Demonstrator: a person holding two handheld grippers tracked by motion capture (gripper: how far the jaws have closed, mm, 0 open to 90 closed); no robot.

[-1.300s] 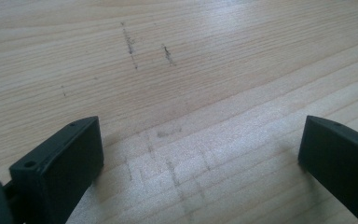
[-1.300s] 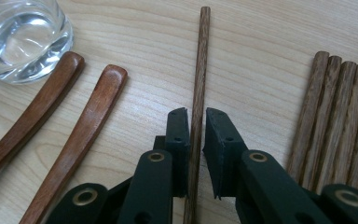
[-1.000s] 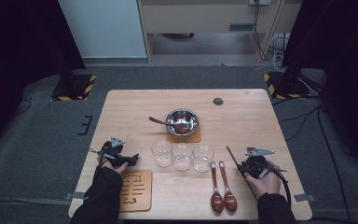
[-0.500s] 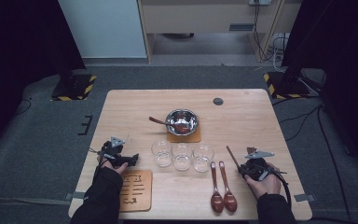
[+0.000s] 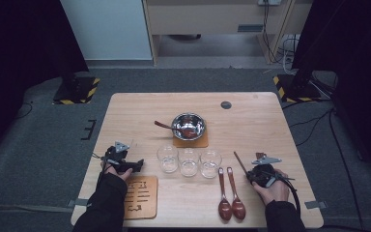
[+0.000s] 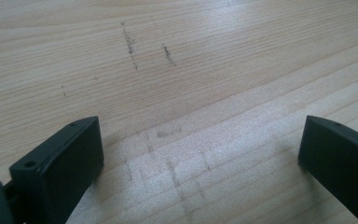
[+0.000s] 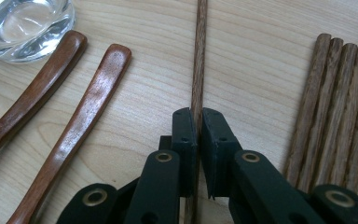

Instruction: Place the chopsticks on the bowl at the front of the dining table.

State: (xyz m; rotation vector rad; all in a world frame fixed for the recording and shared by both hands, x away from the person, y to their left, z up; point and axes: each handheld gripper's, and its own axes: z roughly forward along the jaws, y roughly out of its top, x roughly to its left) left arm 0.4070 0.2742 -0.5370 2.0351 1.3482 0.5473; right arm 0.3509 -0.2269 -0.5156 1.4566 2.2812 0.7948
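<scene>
My right gripper has its jaws clamped on a single wooden chopstick, having just closed onto it. In the right gripper view the stick runs straight up the middle of the frame, from between the black pads to the top edge. In the high view the same chopstick slants up and to the left from the right gripper, low on the right side of the table. At the right edge of the right gripper view I see a bundle of chopsticks lying side by side on the wood, apart from the held one. Two wooden spoons lie on the left of that view, with the rim of a glass cup in the upper left corner, touching the leftmost handle.

My left gripper has its jaws spread wide over bare tabletop, nothing between them. In the high view the left gripper sits at lower left, just above a wooden board. Three glass cups stand in a row at centre, and above them a steel bowl rests on a square coaster with a spoon leaning in it.
</scene>
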